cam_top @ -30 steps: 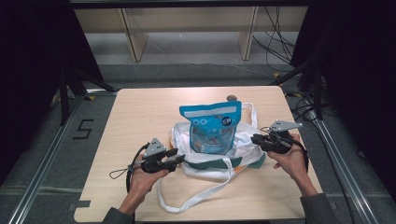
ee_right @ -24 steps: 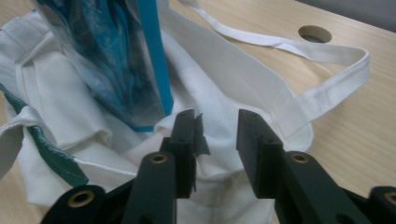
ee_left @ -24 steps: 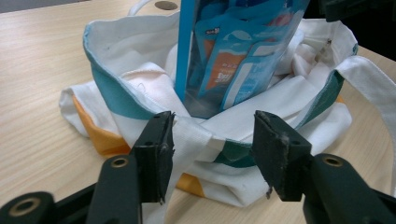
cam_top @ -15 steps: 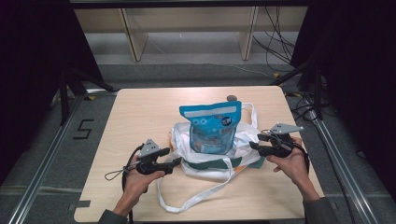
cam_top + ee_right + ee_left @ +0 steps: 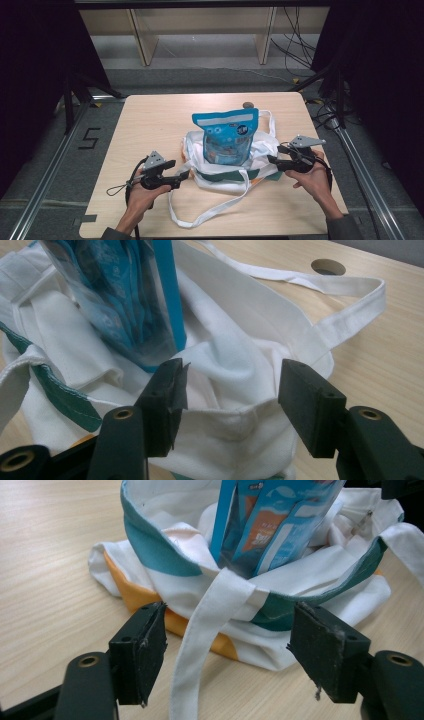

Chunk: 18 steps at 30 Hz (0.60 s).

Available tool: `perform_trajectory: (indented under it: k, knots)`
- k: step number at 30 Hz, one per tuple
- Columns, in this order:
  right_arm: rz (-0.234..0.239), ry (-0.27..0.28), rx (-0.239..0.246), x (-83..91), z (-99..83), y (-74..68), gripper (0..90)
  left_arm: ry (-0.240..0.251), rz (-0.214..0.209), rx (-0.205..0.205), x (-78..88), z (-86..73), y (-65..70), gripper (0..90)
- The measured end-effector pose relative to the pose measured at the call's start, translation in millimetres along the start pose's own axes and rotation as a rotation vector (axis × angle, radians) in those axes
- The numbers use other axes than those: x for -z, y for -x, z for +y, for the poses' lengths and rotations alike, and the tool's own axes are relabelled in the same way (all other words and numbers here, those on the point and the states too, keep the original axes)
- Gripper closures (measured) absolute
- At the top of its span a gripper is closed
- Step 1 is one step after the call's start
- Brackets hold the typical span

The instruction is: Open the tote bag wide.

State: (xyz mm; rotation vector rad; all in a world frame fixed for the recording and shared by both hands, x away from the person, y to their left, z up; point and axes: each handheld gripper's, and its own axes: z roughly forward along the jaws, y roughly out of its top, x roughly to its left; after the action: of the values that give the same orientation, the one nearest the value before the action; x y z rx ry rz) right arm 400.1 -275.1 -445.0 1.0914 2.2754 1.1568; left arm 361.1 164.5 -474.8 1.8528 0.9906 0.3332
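Observation:
A white cloth tote bag [image 5: 220,172] with green and orange trim lies crumpled at the table's middle. A blue snack pouch [image 5: 227,136] stands upright inside it. My left gripper [image 5: 182,176] is open at the bag's left edge; in the left gripper view a white strap [image 5: 202,645] runs between its jaws, untouched. My right gripper [image 5: 272,159] is open at the bag's right side, its jaws on either side of the white rim [image 5: 235,412] without closing on it. The pouch [image 5: 125,300] rises just beyond.
The wooden table [image 5: 150,125] has a round hole [image 5: 247,105] near its far edge. The bag's long handles trail toward the front edge [image 5: 210,215] and the back right [image 5: 270,122]. Shelving and cables stand beyond the table.
My left gripper has drawn back a little from the bag toward the table's front left. The right gripper has shifted slightly. The bag and pouch stay put.

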Motion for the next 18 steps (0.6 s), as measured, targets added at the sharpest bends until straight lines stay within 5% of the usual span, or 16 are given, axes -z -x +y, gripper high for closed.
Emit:
perform_trajectory:
  k: [5, 7, 10, 18]
  knots:
    - [-0.013, 0.007, 0.030, 2.0, -0.8, 0.1, 43.5, 0.007, 0.004, 0.005, 1.7, -4.7, 0.6, 29.4]
    - [-0.007, -0.004, -0.012, 3.7, -1.9, -3.8, 43.0, -0.002, 0.006, -0.008, 3.4, -6.4, 0.6, 29.2]
    - [-0.020, 0.015, 0.018, 6.0, -3.1, -4.6, 42.3, 0.002, 0.010, 0.000, 5.1, -11.3, 1.8, 28.2]
    - [-0.008, 0.007, -0.003, 17.0, -14.4, -18.2, 40.1, -0.002, 0.009, -0.012, 13.8, -19.9, 4.9, 27.2]
